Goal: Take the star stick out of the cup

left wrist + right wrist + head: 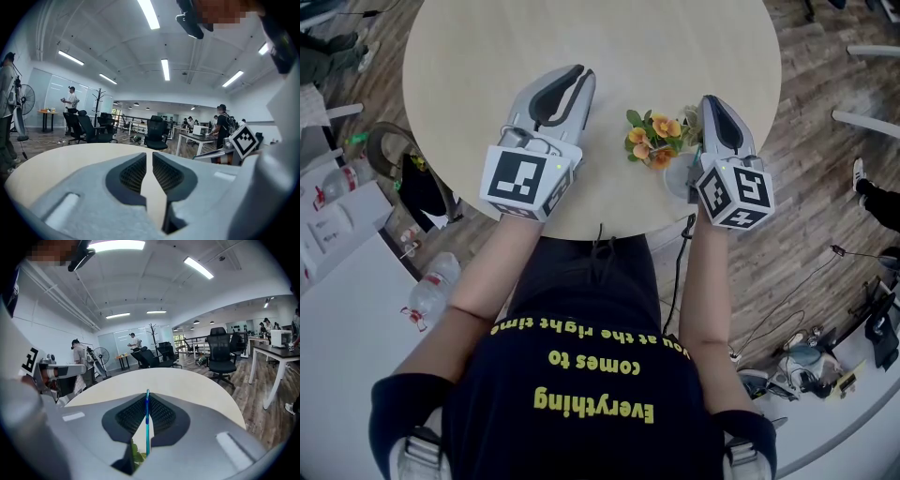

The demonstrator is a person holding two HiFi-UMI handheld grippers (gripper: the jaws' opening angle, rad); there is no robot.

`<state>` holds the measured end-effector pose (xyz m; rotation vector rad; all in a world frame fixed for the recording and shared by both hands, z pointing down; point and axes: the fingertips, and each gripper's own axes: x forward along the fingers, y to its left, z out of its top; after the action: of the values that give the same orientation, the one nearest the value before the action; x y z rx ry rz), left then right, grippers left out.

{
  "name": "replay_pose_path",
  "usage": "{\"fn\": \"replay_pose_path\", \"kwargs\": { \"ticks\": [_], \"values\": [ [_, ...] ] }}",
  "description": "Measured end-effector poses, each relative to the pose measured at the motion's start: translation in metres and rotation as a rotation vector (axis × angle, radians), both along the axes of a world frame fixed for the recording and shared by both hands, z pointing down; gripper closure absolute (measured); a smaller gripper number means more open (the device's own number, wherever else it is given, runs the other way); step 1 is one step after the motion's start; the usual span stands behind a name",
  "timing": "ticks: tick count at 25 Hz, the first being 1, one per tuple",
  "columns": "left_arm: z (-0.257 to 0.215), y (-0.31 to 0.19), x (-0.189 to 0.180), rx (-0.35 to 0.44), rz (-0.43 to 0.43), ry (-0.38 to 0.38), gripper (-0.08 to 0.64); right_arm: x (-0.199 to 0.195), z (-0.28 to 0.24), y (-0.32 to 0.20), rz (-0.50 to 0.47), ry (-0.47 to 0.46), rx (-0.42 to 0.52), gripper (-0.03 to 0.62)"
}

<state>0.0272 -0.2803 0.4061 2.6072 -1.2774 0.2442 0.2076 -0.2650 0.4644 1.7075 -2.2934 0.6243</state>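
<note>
Right gripper view: I log right gripper (146, 398) clamped on blue stick (147, 434); left gripper (150, 161) empty, jaws slightly apart.

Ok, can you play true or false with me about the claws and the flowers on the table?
1. The right claw pinches a thin blue stick. True.
2. The left claw holds the flowers. False: it holds nothing, and the flowers sit right beside the right claw.
3. The table is round. True.
4. The flowers are blue. False: they are orange and yellow, with green leaves.
</note>
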Motion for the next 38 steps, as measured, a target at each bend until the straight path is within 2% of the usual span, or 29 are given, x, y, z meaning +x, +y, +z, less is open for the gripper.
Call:
{"fn": "replay_pose_path", "kwargs": {
  "ticks": [9,18,25,38],
  "values": [
    [-0.014,0.006,-0.001,0.02,0.006,0.008,0.548,0.006,-0.033,0.004,0.031,-0.021,0.099,0.563],
    [-0.034,0.015,-0.005,0.045,0.005,0.011,0.557,0.016,-0.092,0.016,0.084,-0.046,0.252,0.564],
    [-0.056,0.023,-0.012,0.094,-0.013,0.024,0.557,0.014,-0.143,0.025,0.072,-0.045,0.369,0.563],
    [-0.101,0.043,-0.028,0.168,-0.042,0.053,0.558,-0.005,-0.221,0.048,0.024,-0.05,0.516,0.565]
  ]
}}
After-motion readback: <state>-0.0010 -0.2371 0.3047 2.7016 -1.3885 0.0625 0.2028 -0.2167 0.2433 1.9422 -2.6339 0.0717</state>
